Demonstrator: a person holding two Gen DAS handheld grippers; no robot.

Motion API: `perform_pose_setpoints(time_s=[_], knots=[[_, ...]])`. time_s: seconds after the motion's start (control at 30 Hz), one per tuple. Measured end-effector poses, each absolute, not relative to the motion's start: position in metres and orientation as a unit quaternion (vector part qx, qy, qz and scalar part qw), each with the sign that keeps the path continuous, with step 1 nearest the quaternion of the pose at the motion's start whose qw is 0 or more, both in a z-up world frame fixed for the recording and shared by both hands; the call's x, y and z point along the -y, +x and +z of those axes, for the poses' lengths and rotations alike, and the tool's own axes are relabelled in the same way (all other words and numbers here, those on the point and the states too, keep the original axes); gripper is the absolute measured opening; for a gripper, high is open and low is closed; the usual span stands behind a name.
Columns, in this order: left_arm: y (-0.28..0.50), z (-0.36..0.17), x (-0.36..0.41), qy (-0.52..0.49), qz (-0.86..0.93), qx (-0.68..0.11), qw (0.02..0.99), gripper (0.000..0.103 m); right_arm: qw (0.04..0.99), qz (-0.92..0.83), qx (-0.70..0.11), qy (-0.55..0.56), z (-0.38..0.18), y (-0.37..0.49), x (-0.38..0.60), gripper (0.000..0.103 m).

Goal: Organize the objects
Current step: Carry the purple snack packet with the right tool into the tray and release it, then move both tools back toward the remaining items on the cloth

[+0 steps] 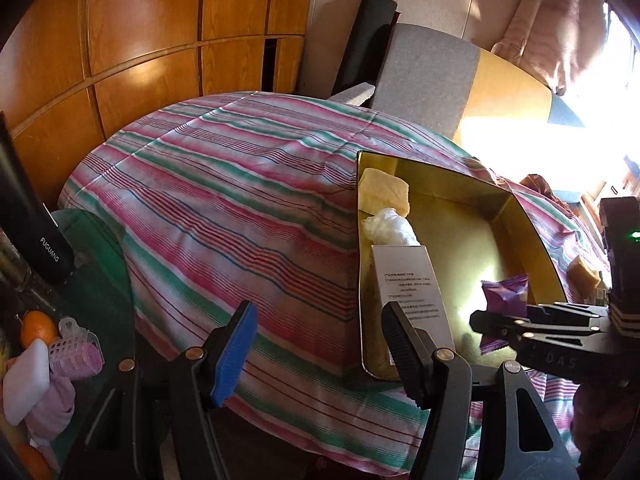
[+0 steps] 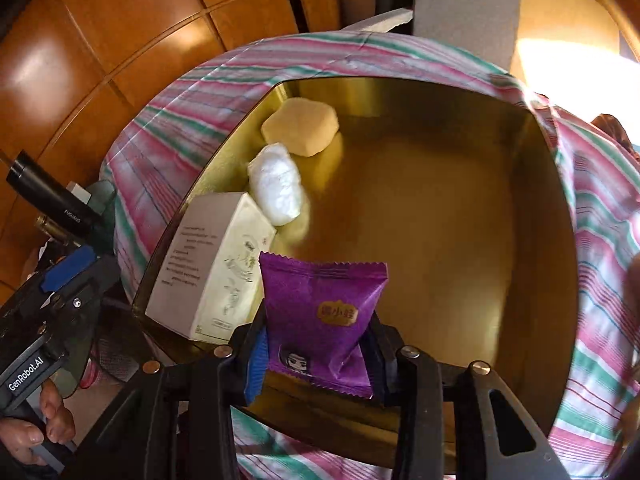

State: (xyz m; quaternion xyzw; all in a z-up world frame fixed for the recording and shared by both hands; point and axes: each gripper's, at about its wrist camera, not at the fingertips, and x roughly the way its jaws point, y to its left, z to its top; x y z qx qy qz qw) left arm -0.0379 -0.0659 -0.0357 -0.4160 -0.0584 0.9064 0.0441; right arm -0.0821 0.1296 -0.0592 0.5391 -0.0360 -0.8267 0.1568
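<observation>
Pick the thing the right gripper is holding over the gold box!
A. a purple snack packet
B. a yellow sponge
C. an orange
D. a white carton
A: the right gripper is clamped on the purple snack packet, held above the gold box.

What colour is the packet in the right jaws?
Purple, seen best in the right wrist view: packet.

The gold tray (image 2: 552, 184) is lying mostly bare toward its right wall; a sponge (image 2: 300, 126), a white bag (image 2: 276, 184) and a carton (image 2: 208, 264) are crowding its left wall, blocking passage there.
</observation>
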Motion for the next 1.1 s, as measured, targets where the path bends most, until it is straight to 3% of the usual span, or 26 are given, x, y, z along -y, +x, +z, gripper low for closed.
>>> perform_pose_setpoints(time_s=[0.4,1.1], knots=[[-0.038,-0.034,0.067,-0.414,0.907,0.06,0.048,0.065,0.191,-0.821,0.089,0.53,-0.057,-0.063,-0.133,0.047],[-0.022,-0.009,0.006,-0.395,0.912,-0.001,0.11,0.067,0.051,-0.893,0.11,0.434,0.002,-0.01,-0.25,0.047]])
